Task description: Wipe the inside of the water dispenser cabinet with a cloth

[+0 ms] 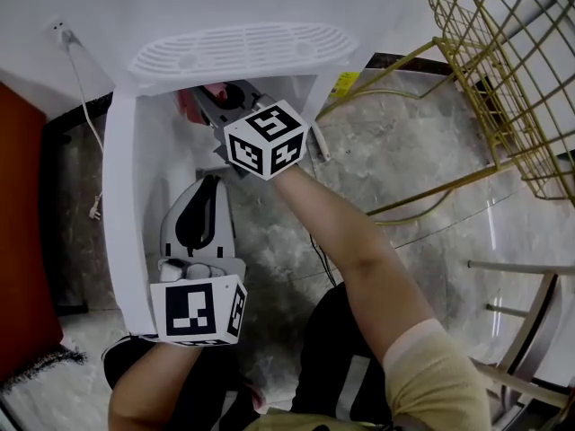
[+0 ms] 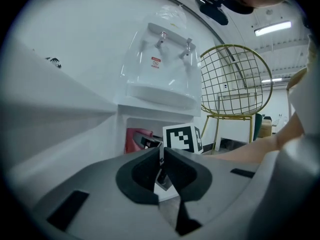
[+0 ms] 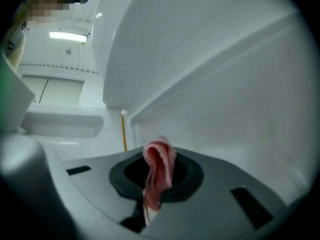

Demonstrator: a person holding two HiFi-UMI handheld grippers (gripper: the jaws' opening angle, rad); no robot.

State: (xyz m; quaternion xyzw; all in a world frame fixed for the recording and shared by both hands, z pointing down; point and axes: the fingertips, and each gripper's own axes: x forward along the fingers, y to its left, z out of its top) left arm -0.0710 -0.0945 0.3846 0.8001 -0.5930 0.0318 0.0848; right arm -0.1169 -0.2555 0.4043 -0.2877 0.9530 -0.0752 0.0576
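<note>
Right hand-held gripper (image 3: 158, 183) pinches folded pink-red cloth (image 3: 160, 156).

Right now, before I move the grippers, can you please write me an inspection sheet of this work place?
Surface: grey stone floor, shiny.
Job's things: white water dispenser, cabinet open; red cloth inside it.
Clutter: nothing seen.
Grippers: right gripper in the cabinet, jaws shut on the cloth; left gripper outside, jaws together, empty.
Cables: white cable runs down from the wall socket; black cable on the floor.
Surroundings: yellow wire chair beside the dispenser.
</note>
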